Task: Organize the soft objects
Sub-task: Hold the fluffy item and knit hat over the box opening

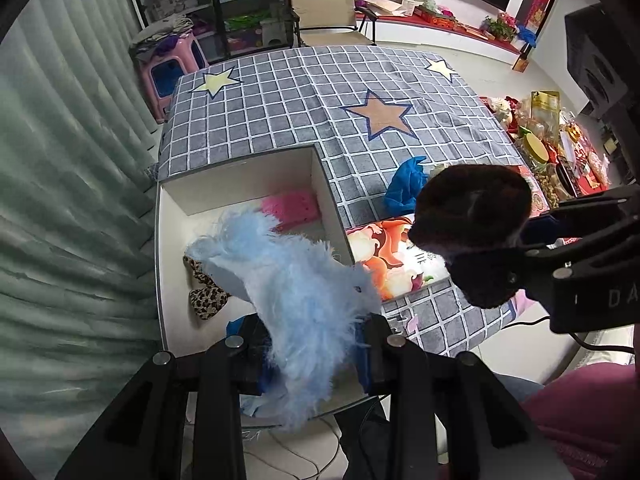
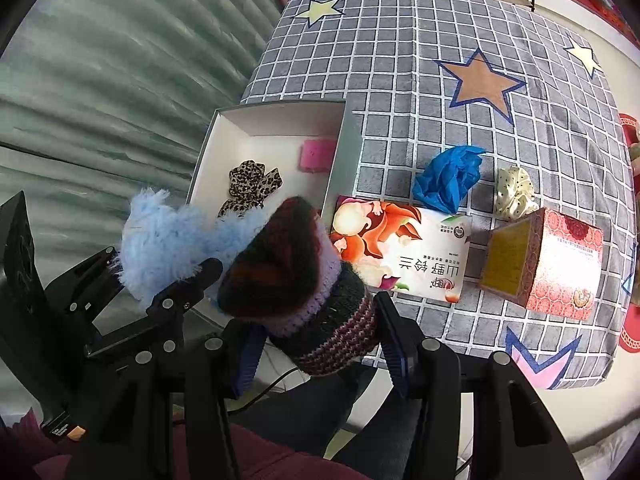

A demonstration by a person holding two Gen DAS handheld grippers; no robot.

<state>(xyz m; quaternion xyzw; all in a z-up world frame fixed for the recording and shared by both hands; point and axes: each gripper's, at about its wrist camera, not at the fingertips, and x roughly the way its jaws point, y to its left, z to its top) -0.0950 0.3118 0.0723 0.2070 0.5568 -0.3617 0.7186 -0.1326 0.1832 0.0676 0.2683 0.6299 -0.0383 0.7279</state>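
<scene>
My left gripper (image 1: 308, 344) is shut on a fluffy light-blue item (image 1: 292, 276) and holds it over the near end of the white box (image 1: 240, 184); it also shows in the right wrist view (image 2: 168, 244). My right gripper (image 2: 320, 340) is shut on a dark knitted hat (image 2: 296, 272) with a purple and striped band, just right of the box's near corner; the hat shows in the left wrist view (image 1: 476, 220). In the box (image 2: 208, 148) lie a leopard-print bow (image 2: 248, 188) and a pink sponge-like pad (image 2: 316, 154).
On the grey checked tablecloth (image 2: 440, 80) lie a crumpled blue cloth (image 2: 448, 180), a cream dotted scrunchie (image 2: 514, 192), a flat printed packet (image 2: 404, 252) and a red-and-gold carton (image 2: 548, 260). A green curtain (image 1: 60, 200) hangs left of the table.
</scene>
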